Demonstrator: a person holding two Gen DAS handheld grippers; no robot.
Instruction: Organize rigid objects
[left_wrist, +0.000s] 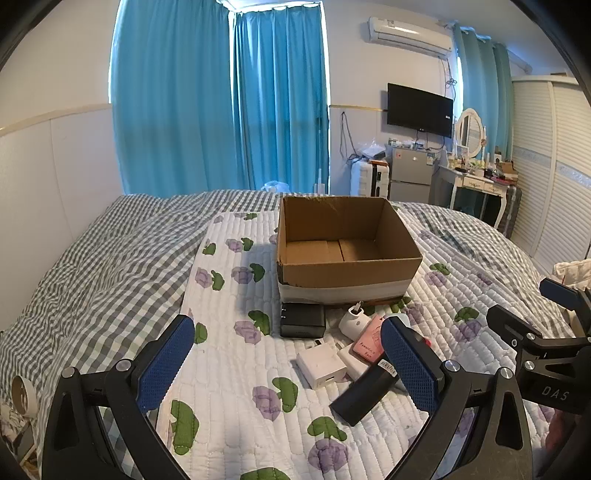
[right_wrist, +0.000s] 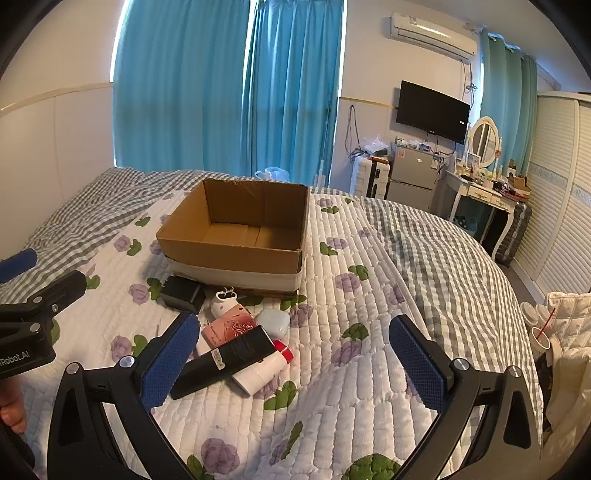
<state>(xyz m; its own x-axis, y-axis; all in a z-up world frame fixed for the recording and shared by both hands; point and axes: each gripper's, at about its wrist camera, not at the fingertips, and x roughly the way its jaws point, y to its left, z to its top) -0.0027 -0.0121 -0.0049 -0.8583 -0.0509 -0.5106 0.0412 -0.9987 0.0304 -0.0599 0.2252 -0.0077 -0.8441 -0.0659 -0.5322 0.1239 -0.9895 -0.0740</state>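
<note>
An open, empty cardboard box stands on the quilted bed. In front of it lies a pile: a black charger, a white plug adapter, a pink card box, a white cube charger, a long black bar, a white tube with a red cap and a white earbud case. My left gripper is open above the pile. My right gripper is open, just right of the pile.
The bed carries a flowered white quilt over grey checked bedding. A wall runs along the left. A wardrobe, a dressing table and a small fridge stand at the right and back. A cup with a straw sits beside the bed.
</note>
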